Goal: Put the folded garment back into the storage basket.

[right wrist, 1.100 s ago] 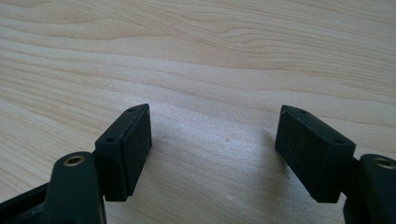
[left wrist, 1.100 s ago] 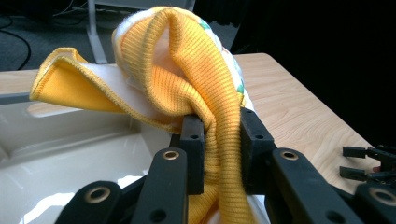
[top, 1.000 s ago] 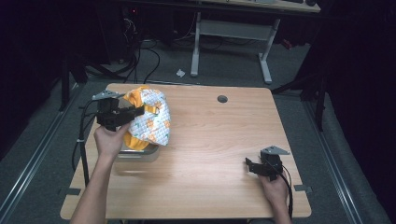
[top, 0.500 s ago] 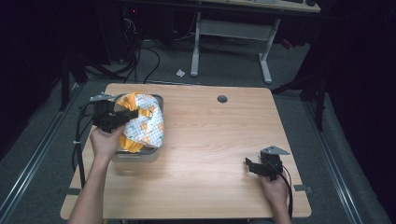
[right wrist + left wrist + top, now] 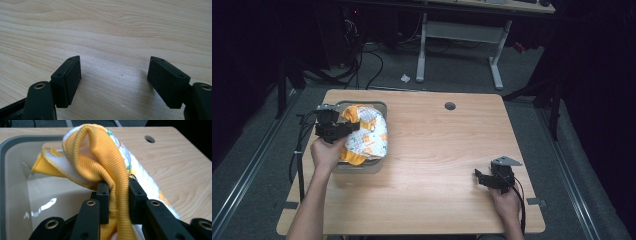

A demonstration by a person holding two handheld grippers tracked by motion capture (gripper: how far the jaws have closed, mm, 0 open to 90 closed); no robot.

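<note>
While my left gripper (image 5: 117,195) pinches a ribbed yellow band of the cloth (image 5: 100,157) between its jaws, the rest of the bundle hangs over the grey bin (image 5: 15,170), its white patterned side draping past the bin's rim toward the table (image 5: 175,165). From above, my left gripper (image 5: 343,127) sits at the bin's (image 5: 362,167) left side near the table's (image 5: 437,150) left edge, with the cloth (image 5: 367,135) heaped in the bin and bulging over its right wall. My right gripper (image 5: 113,82) rests low over bare wood, jaws spread wide with nothing between them; in the high view it (image 5: 484,179) lies near the table's right front corner, well apart from the bin
</note>
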